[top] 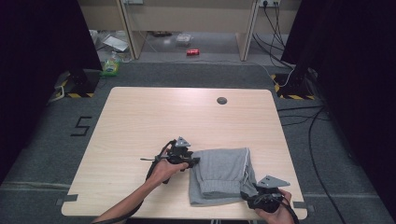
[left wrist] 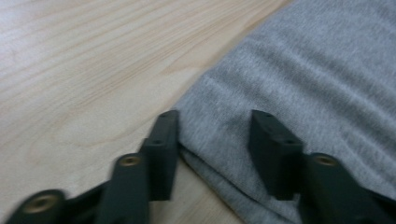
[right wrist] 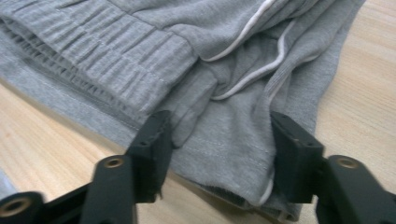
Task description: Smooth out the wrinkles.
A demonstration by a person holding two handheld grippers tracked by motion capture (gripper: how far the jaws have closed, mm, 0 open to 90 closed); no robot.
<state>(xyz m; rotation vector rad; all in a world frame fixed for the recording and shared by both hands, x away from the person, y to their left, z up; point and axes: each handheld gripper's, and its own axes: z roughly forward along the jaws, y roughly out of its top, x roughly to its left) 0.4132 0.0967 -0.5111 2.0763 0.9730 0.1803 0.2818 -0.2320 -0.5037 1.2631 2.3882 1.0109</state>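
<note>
The left gripper [left wrist: 212,140] straddles the grey shorts' [top: 222,175] edge, jaws spread; the right gripper [right wrist: 219,149] straddles their corner, likewise spread.

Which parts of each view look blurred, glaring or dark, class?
High view: a soft glare patch on the far part of the table, with dark black curtains at both sides. Left gripper view: the left claw is smeared near the bottom edge, and the grey garment looks soft. Right gripper view: the garment's ribbing and white cord are fairly sharp, while the right claw is slightly soft.
</note>
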